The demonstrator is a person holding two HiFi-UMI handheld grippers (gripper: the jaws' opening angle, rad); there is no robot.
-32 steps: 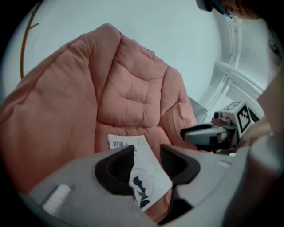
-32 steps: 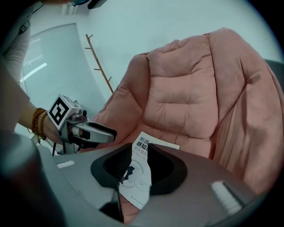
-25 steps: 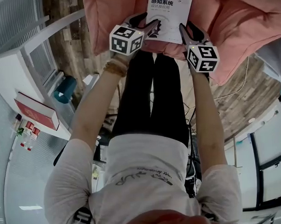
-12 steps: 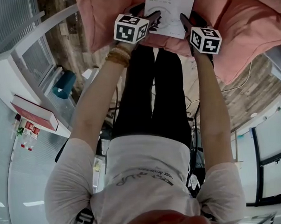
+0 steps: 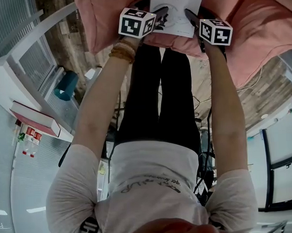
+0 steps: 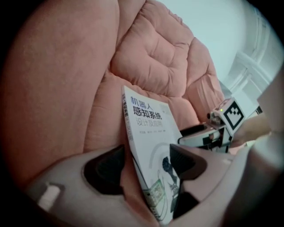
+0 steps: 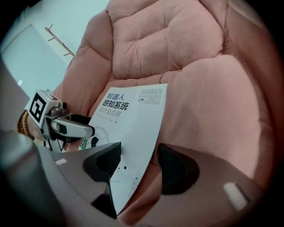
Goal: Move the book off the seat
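A white paperback book [image 5: 177, 13] with black Chinese title lies on the pink quilted seat [image 5: 250, 22], at the top of the head view. My left gripper [image 5: 157, 17] is at the book's left edge and my right gripper [image 5: 192, 17] at its right edge. In the left gripper view the book [image 6: 148, 128] stands edge-on between the jaws of the left gripper [image 6: 146, 166], which are opening, with cushion showing beside the left pad. In the right gripper view the book's corner [image 7: 133, 119] sits between the opening jaws of the right gripper [image 7: 140, 167], with a gap at the right pad.
The person's legs [image 5: 159, 98] stand right in front of the seat. A red book [image 5: 33, 123] lies on a white ledge at the left, with a teal bin [image 5: 67, 87] near it. A thin cable [image 5: 253, 80] runs over the wooden floor on the right.
Both grippers and the book have moved up the head view, further onto the pink cushion. The book's top has slid out of the frame.
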